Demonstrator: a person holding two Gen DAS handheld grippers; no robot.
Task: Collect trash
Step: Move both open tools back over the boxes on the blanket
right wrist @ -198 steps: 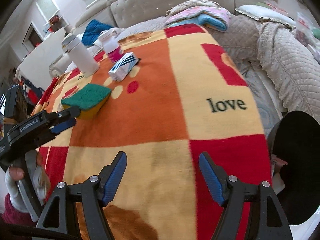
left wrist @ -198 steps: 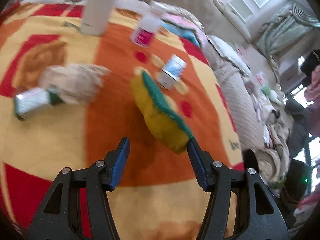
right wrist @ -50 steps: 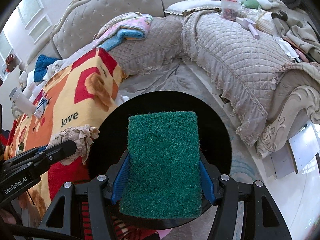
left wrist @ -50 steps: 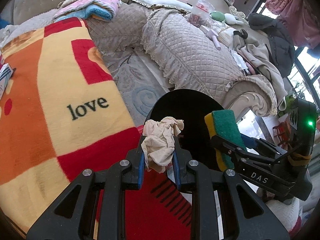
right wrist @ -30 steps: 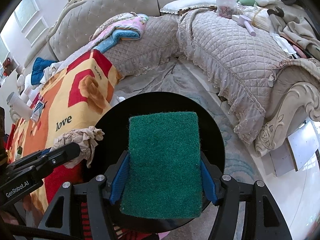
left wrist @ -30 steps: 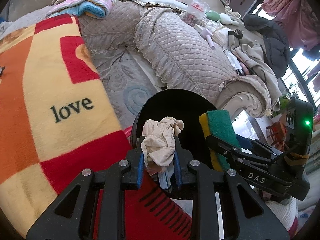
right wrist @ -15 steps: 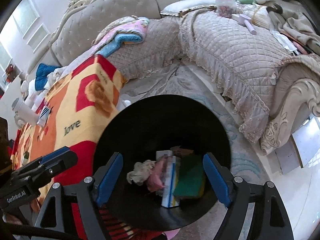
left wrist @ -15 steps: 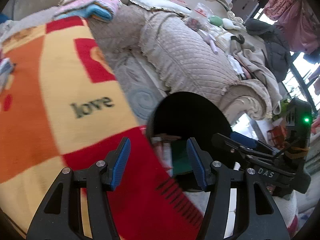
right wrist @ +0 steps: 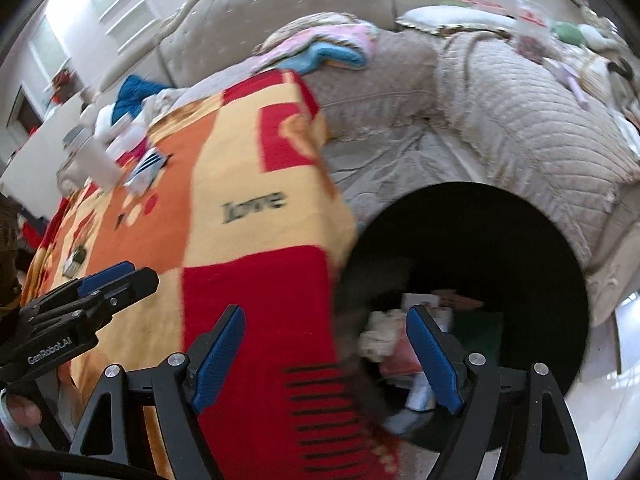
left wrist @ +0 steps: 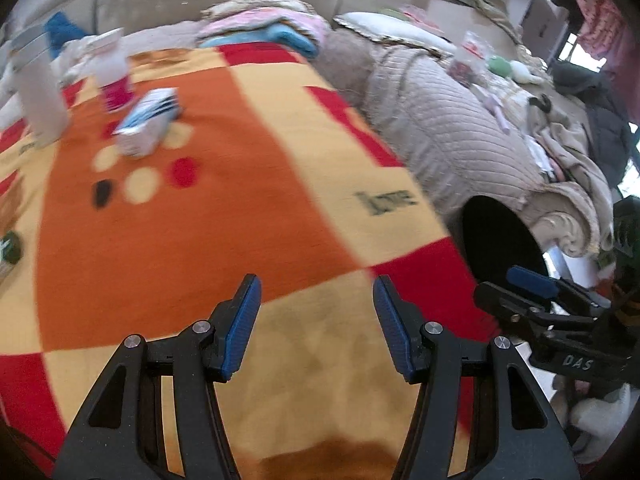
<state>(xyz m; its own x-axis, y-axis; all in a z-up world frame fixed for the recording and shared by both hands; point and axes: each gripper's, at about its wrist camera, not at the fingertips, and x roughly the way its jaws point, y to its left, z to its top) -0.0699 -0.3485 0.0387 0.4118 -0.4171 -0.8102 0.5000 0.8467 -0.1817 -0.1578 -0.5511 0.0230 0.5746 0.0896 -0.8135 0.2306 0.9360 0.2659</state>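
My left gripper (left wrist: 316, 312) stands open and empty over the orange, yellow and red blanket (left wrist: 200, 232). On the blanket's far left lie a small blue and white box (left wrist: 148, 120), a pink bottle (left wrist: 116, 76) and a tall white bottle (left wrist: 40, 92). My right gripper (right wrist: 324, 344) is open and empty, over the blanket's red corner beside the black bin (right wrist: 460, 232). Inside the bin lie a crumpled tissue (right wrist: 380, 332), a green sponge (right wrist: 480, 328) and a box (right wrist: 420, 304). Each gripper shows in the other's view: the right gripper (left wrist: 516, 290), the left gripper (right wrist: 120, 280).
A quilted beige sofa (left wrist: 460, 132) wraps around behind and to the right, with folded pink and blue cloths (left wrist: 272, 28) and clutter on it. A green object (left wrist: 10, 244) lies at the blanket's left edge. The black bin (left wrist: 500, 240) stands off the blanket's right corner.
Both grippers opened and dropped the tissue and the sponge into the bin. Both have since swung left, away from the bin and back over the blanket.
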